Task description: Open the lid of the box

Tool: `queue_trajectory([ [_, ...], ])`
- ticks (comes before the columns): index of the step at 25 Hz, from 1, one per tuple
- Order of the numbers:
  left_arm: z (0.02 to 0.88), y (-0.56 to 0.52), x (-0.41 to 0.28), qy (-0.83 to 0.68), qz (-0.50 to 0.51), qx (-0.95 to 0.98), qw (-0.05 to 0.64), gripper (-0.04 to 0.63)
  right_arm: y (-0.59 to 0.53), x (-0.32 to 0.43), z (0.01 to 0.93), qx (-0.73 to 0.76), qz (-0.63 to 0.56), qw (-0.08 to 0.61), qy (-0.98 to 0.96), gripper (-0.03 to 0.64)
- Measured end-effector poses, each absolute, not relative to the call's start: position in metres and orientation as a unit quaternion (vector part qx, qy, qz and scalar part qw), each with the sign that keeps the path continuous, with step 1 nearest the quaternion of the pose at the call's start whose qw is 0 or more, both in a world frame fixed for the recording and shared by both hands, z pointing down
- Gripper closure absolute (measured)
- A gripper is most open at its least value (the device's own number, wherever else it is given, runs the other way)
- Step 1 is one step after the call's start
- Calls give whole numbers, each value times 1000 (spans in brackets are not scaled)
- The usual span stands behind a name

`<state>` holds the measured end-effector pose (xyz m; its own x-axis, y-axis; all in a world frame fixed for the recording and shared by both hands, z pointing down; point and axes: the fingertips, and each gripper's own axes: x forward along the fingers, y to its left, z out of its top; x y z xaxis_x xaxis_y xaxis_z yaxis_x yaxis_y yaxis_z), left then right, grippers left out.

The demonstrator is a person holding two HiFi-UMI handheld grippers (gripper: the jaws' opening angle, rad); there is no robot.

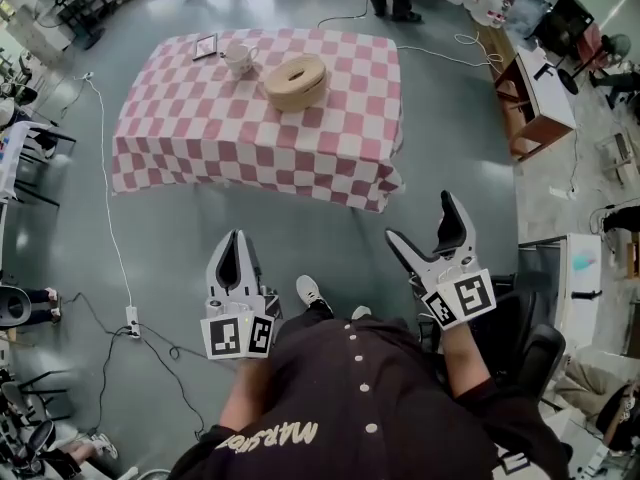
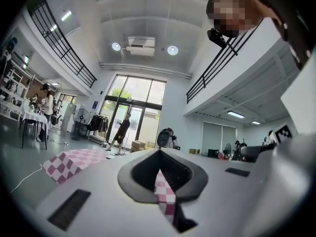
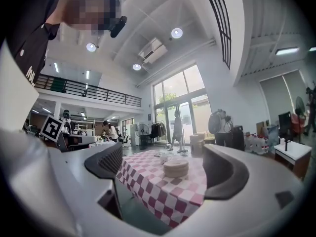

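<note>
Round box (image 1: 296,80), lid on, sits upper middle on the checkered desk (image 1: 330,148), well apart from both grippers. The left gripper (image 1: 237,258) is closed and empty, the right gripper (image 1: 420,218) spread wide. The reach has likely not begun; next is approaching the lid.

A table (image 1: 300,153) draped in pink-and-white checks carries 3 things: a round tan box (image 1: 296,81), a white cup (image 1: 238,59), and a small dark card (image 1: 205,46).

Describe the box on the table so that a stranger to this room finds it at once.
Find the table with the pink-and-white checked cloth on the grey floor. On its far half, right of a white cup and a small dark frame, sits the box: round, low, pale tan, the largest thing there.
</note>
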<state>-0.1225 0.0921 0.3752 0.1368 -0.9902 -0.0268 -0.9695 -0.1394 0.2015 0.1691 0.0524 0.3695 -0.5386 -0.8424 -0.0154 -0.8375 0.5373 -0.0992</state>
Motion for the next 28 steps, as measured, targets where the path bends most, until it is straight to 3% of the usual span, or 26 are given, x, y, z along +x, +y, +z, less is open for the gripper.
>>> queue_trajectory([
  [28,382,14,-236,-648,-80,754,71,586,-17,76,366,-508,-22,19,861,117],
])
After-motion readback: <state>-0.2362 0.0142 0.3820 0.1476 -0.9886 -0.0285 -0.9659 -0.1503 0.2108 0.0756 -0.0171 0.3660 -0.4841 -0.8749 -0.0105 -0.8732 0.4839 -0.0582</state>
